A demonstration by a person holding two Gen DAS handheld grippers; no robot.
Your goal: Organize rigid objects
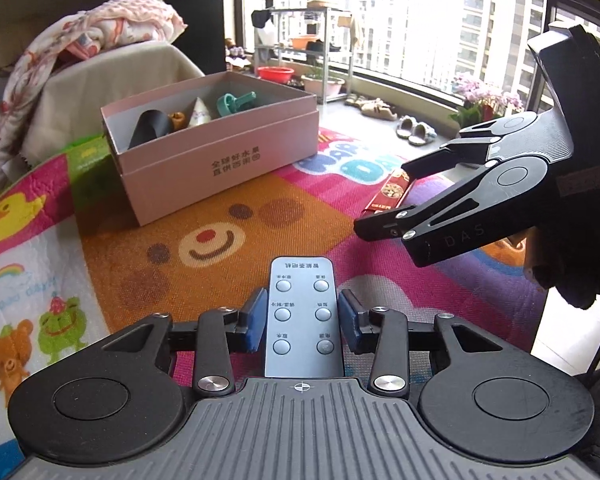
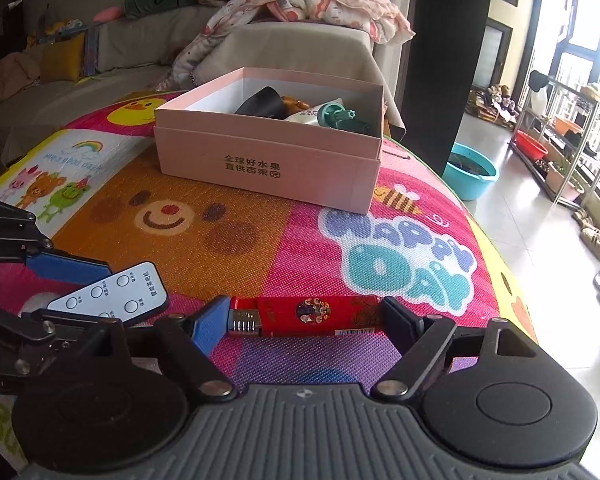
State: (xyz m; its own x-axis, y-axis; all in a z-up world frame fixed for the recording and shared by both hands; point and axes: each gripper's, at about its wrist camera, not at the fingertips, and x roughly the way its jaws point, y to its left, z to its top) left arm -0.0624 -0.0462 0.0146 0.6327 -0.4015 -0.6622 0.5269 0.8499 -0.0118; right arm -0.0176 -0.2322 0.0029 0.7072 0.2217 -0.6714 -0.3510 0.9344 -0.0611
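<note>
A grey remote control [image 1: 302, 320] with round buttons lies flat on the colourful play mat [image 1: 220, 216]. My left gripper [image 1: 303, 305] is shut on it, one blue pad against each long edge. In the right wrist view the remote [image 2: 112, 294] shows at the lower left between the left gripper's fingers [image 2: 72, 268]. A red lighter [image 2: 306, 316] with a metal end lies crosswise on the mat. My right gripper [image 2: 304, 319] is shut on it end to end, and the right gripper [image 1: 382, 198] also shows from the side in the left wrist view.
An open pink cardboard box [image 1: 204, 156] stands farther back on the mat and holds a black piece, a white cone and a teal item [image 1: 234, 102]. A blanket-draped sofa arm [image 1: 112, 64] rises behind it. A teal basin [image 2: 470, 174] and shelves stand on the floor to the right.
</note>
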